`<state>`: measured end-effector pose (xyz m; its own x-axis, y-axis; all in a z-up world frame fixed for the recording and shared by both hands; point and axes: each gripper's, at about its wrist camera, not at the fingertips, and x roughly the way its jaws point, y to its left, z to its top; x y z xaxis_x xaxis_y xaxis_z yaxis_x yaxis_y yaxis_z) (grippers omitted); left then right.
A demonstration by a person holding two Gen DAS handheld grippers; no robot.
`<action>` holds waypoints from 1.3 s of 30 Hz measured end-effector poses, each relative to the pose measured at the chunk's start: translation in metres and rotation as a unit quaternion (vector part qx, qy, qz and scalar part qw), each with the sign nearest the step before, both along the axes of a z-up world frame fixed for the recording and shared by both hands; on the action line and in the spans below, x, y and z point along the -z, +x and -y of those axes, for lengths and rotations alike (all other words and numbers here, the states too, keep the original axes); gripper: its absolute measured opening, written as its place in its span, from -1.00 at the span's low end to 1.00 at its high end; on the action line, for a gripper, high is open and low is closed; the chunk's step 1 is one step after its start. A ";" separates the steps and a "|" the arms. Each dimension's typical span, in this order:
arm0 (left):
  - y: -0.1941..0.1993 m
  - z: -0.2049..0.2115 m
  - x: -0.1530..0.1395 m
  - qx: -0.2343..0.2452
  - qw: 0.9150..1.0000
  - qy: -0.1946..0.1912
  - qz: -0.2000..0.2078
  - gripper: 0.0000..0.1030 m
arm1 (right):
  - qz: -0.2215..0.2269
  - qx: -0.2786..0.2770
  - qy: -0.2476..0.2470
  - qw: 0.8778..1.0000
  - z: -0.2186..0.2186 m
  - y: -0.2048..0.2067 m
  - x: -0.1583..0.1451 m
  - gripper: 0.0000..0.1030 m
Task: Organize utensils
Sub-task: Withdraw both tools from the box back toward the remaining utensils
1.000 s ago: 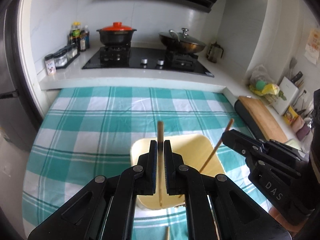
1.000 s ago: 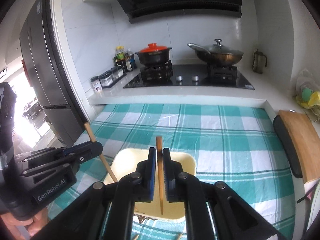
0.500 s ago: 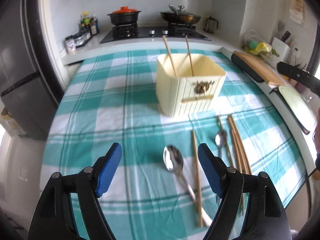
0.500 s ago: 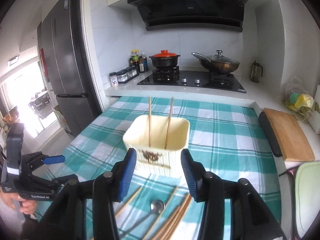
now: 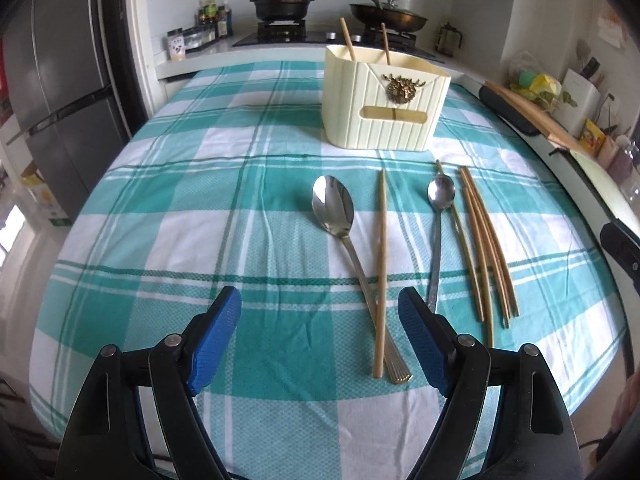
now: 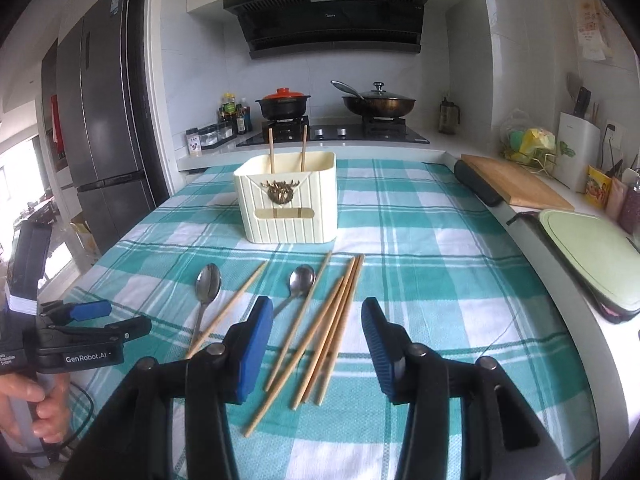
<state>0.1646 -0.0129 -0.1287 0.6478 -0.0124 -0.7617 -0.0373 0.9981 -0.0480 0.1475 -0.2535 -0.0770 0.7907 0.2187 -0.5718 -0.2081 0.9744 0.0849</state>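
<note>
Two chopsticks (image 5: pixel 366 40) stand in the cream holder (image 5: pixel 380 104); spoons (image 5: pixel 336 216) lie on the cloth (image 5: pixel 160 200).

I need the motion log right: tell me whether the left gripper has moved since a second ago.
Yes. The left gripper has pulled back from above the cream holder, which now stands far ahead of its open, empty jaws.

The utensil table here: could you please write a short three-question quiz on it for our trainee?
1. How many chopsticks stand in the cream holder?
2. True or false: the left gripper is shut on the large spoon.
3. Which lies nearest the bundle of chopsticks: A) the small spoon, B) the large spoon, C) the cutting board?

Key: 1. Two. 2. False; its jaws are open and empty, as are those of the right gripper, and both pairs have just been opening. 3. A.
</note>
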 end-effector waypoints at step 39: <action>-0.002 -0.004 0.008 -0.006 1.000 0.005 -0.003 0.60 | -0.034 0.000 -0.026 0.999 -0.013 -0.001 0.031 -0.09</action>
